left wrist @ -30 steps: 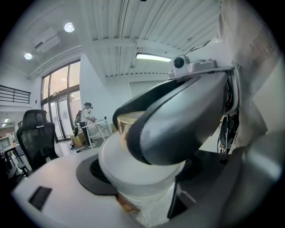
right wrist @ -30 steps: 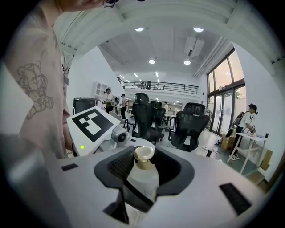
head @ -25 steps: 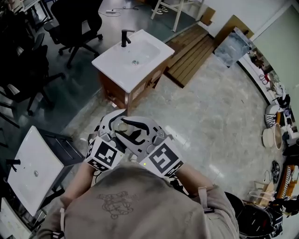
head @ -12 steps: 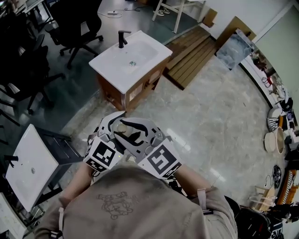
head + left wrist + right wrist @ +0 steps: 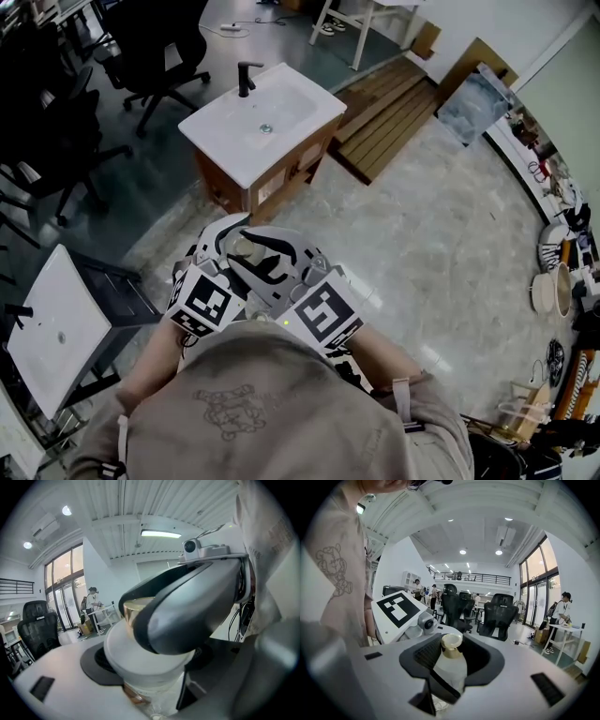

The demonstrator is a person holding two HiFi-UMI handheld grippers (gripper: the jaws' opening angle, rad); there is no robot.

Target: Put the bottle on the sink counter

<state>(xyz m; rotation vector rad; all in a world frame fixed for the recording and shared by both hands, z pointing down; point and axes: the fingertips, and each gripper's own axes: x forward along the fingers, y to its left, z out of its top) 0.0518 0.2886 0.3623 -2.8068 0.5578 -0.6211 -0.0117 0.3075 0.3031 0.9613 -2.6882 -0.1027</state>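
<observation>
A clear bottle with a gold cap is held close against the person's chest, between both grippers. In the right gripper view the bottle stands upright between the dark pads, and my right gripper is shut on it. In the left gripper view the bottle fills the space between the pads. My left gripper is closed on it from the other side, and the right gripper's dark jaw curves over its neck. The white sink counter with a black faucet stands ahead on a wooden cabinet.
A second white basin on a dark frame is at the left. Black office chairs stand beyond the sink. Wooden slats lie to the sink's right. Shelves with clutter line the right wall. Bare stone floor lies between.
Both grippers keep the same hold on the bottle. The view has shifted a little, so the left basin sits slightly lower and further left.
</observation>
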